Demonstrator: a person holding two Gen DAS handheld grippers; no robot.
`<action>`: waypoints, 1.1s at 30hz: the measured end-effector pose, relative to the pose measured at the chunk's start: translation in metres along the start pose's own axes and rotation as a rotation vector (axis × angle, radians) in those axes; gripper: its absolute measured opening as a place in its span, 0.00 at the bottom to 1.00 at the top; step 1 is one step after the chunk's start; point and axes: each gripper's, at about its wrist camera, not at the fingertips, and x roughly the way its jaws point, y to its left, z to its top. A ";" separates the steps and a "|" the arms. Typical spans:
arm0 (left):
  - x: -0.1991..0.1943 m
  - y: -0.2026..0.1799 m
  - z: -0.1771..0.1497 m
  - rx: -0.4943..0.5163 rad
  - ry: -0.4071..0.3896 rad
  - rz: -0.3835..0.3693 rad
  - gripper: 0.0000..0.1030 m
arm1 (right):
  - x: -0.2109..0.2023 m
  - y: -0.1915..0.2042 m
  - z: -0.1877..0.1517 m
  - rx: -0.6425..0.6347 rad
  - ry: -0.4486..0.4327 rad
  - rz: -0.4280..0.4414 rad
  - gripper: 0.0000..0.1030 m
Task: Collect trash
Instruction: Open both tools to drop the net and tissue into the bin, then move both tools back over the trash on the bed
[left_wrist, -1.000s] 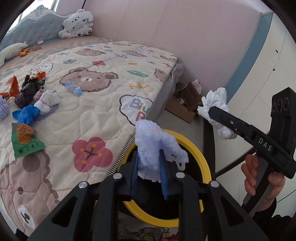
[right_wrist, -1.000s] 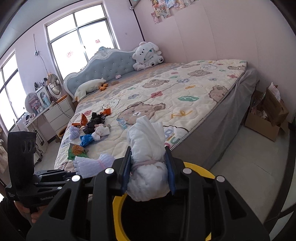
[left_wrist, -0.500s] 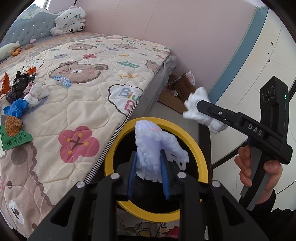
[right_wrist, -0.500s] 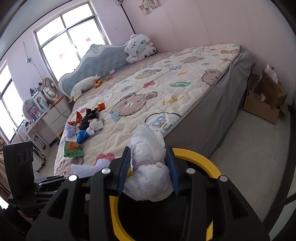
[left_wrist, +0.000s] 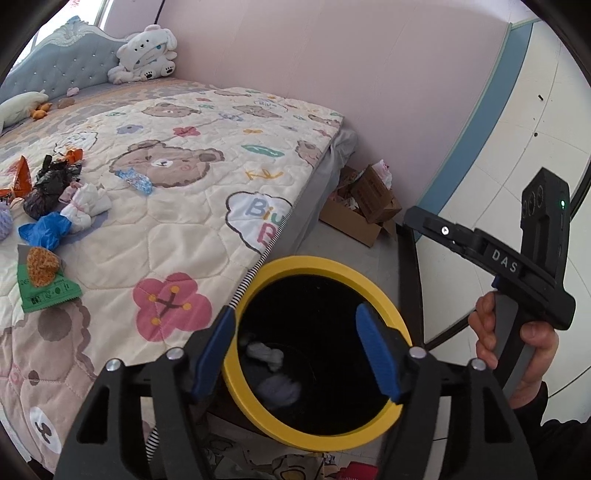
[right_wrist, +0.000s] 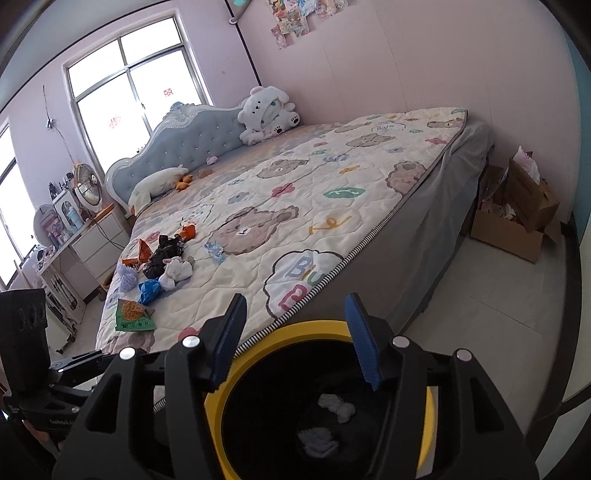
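A black bin with a yellow rim (left_wrist: 317, 264) (right_wrist: 317, 326) stands on the floor at the bed's corner. Two white bundles lie inside it, one knotted (left_wrist: 264, 354) (right_wrist: 338, 404) and one pale purple (left_wrist: 279, 391) (right_wrist: 317, 439). My left gripper (left_wrist: 295, 328) is open and empty above the bin. My right gripper (right_wrist: 295, 317) is open and empty above it too; it also shows at the right of the left wrist view (left_wrist: 410, 216). More trash lies on the bed (left_wrist: 177, 240): a blue bag (left_wrist: 44, 230), a white bundle (left_wrist: 86, 205), black bags (left_wrist: 48, 188), a green packet (left_wrist: 44, 291), orange wrappers (left_wrist: 18, 173).
A cardboard box (left_wrist: 364, 208) (right_wrist: 517, 221) with clutter sits on the floor against the pink wall. A plush toy (right_wrist: 267, 112) and pillow lie at the headboard. A white nightstand with a fan (right_wrist: 86, 186) stands left of the bed.
Both grippers have opened and let go of their bundles, which now lie inside the bin. Both grippers are above the bin's mouth.
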 end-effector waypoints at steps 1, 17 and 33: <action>-0.002 0.003 0.002 -0.004 -0.011 0.014 0.67 | 0.001 0.001 0.001 -0.002 -0.004 0.001 0.54; -0.048 0.063 0.026 -0.044 -0.173 0.203 0.79 | 0.054 0.067 0.018 -0.098 -0.030 0.100 0.64; -0.085 0.164 0.048 -0.194 -0.279 0.388 0.81 | 0.137 0.140 0.035 -0.208 0.024 0.146 0.64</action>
